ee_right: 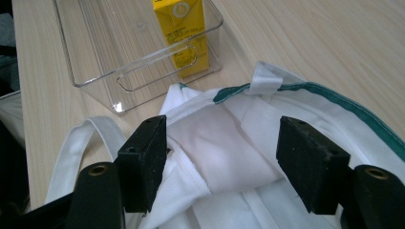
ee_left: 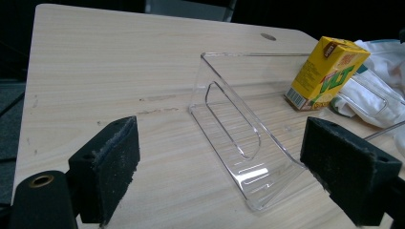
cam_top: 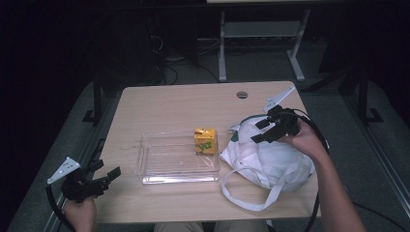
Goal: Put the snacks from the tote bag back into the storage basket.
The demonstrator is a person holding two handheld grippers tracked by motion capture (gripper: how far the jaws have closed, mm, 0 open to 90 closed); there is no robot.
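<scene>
Clear plastic tray point(cam_top: 164, 166) sits mid-surface point(cam_top: 159, 104), a yellow juice carton point(cam_top: 205, 140) upright in its far right corner. Left gripper point(cam_top: 109, 176) hovers, jaws apart, by the near left corner. Right gripper point(cam_top: 263, 130), jaws apart, hangs over a white cloth bag point(cam_top: 268, 162) at the right edge.

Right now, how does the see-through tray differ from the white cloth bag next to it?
The clear plastic tray is rigid and boxy with straight walls; the white bag is soft, crumpled cloth with green trim and loose straps. The tray holds a yellow drink carton standing upright in one corner; what the bag holds cannot be told. The right gripper hovers open over the bag, while the left gripper sits apart from the tray. Both rest on the wooden table.
</scene>
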